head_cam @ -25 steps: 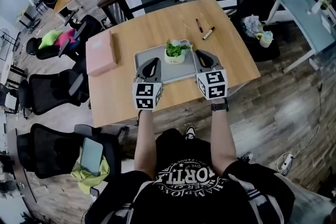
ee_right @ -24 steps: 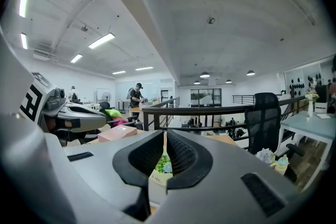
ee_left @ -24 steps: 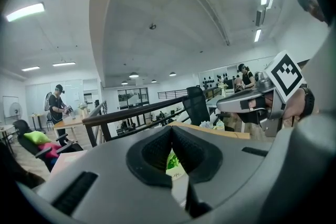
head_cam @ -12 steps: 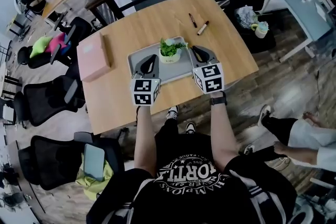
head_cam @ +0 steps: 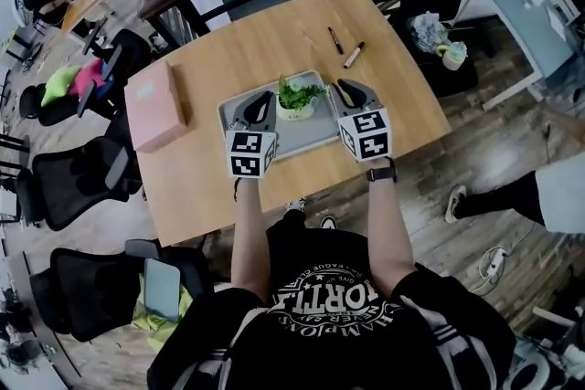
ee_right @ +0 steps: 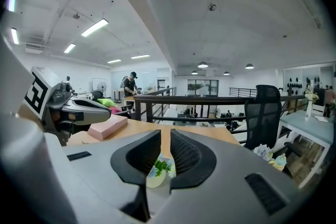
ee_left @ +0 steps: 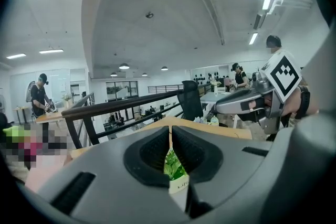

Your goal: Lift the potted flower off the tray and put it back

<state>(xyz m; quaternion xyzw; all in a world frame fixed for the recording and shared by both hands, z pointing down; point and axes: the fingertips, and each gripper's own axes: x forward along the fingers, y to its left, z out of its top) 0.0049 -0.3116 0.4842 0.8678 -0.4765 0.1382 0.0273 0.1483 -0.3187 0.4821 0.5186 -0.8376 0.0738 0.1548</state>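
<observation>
Potted flower: a small cream pot with green leaves (head_cam: pixel 296 100) stands upright on the tray, at the middle of the tray's far edge. It lies between the tips of the two grippers. In the left gripper view the potted flower (ee_left: pixel 177 176) shows beyond the jaws, not between them.
Worktop: a light wooden table top (head_cam: pixel 228 50) carries everything named here.
Tray: a grey rectangular tray (head_cam: pixel 309 134) lies near the near edge of the worktop, about midway along it.
Pink box: a flat pink rectangular box (head_cam: pixel 154 103) lies along the left edge of the worktop, well apart from the tray.
Left gripper: the grey left gripper (head_cam: pixel 263 98) reaches over the left half of the tray, its tip just beside the pot. Its jaws are clenched together at the tips, with nothing between them. I cannot tell whether the tip touches the pot.
Right gripper: the grey right gripper (head_cam: pixel 345 88) reaches over the right edge of the tray, its tip just beside the leaves. Its jaws have just been opening and stand a narrow slit apart, released. Nothing lies between them, and the pot shows beyond.
Pens: a thin black pen (head_cam: pixel 335 40) and a white-bodied marker (head_cam: pixel 354 55) lie near each other toward the far right corner of the worktop.
</observation>
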